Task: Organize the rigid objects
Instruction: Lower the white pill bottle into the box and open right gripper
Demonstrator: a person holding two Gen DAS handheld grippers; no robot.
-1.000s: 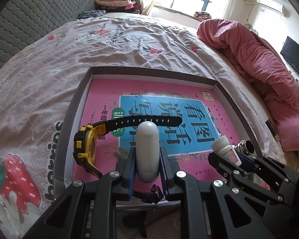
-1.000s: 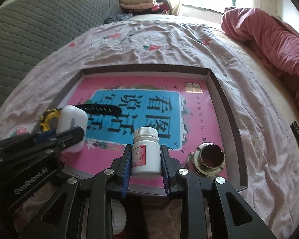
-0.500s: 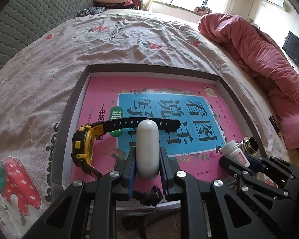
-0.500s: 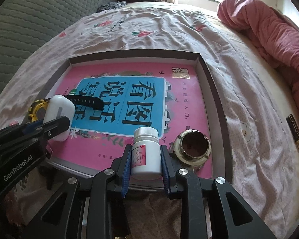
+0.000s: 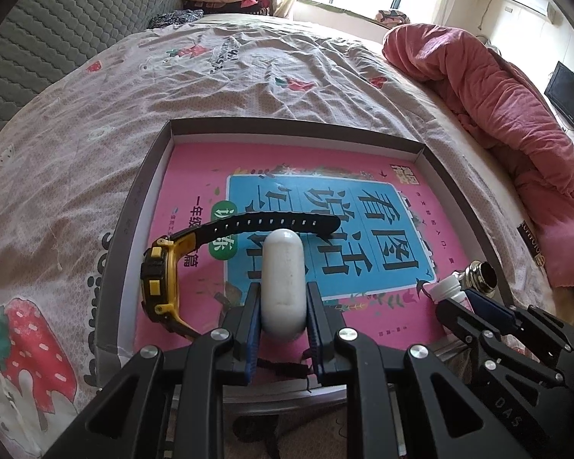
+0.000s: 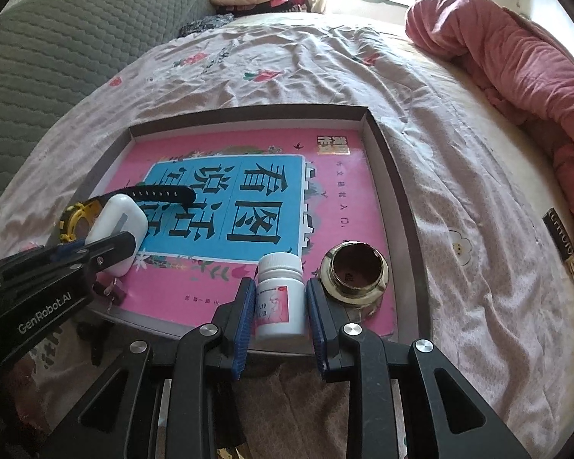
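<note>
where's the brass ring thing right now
In the right wrist view, the brass ring sits in the tray's near right corner on the pink book, just right of the white bottle.

Watch [image 5: 160, 283] left of case [image 5: 283, 283]

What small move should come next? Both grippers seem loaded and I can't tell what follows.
Probably lower both a little and let go: the left gripper grips the white case and the right gripper the pill bottle, both already low over the tray.
</note>
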